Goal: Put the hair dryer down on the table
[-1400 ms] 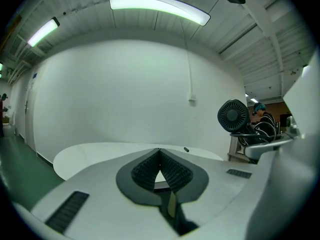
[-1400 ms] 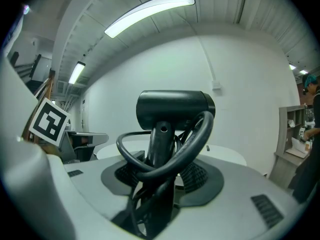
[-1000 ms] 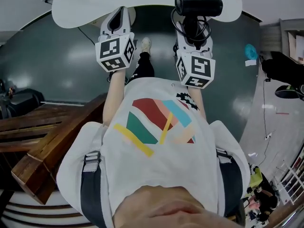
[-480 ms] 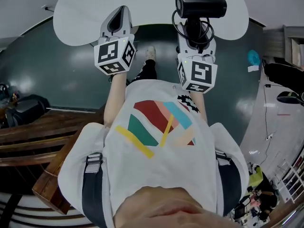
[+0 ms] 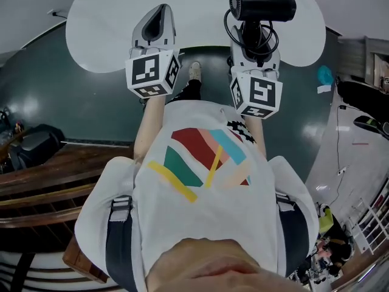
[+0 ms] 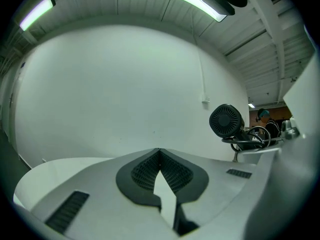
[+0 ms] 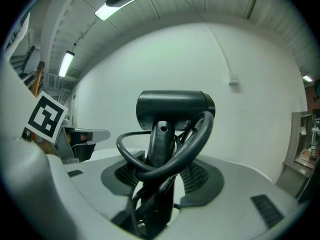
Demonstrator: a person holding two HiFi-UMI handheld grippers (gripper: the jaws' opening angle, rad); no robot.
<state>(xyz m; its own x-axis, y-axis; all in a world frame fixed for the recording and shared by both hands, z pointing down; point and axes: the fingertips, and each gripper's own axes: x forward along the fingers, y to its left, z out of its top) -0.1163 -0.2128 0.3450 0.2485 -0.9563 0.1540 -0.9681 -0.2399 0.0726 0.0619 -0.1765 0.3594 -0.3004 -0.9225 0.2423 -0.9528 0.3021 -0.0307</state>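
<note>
A black hair dryer (image 5: 262,3) stands upright in my right gripper (image 5: 253,40), which is shut on its handle (image 7: 159,149). Its black cable (image 7: 192,144) is looped round the handle. In the right gripper view the barrel (image 7: 172,109) points sideways above the jaws. The round white table (image 5: 103,23) lies ahead, and the dryer hangs over its near edge. My left gripper (image 5: 159,12) is held level beside it, over the table's edge, shut and with nothing in it (image 6: 159,154). The left gripper view shows the dryer's rear grille (image 6: 227,121) at the right.
Dark green floor (image 5: 73,96) spreads below the table. A wooden bench (image 5: 48,181) stands at my left, with a black object (image 5: 33,145) beside it. My shoe (image 5: 194,70) shows between the grippers. A teal item (image 5: 324,75) and dark clutter (image 5: 364,93) lie at the right.
Both grippers have moved forward, and the white table now shows larger and nearer beneath them. The wooden bench has slid back and to the left. The grip on the dryer is unchanged.
</note>
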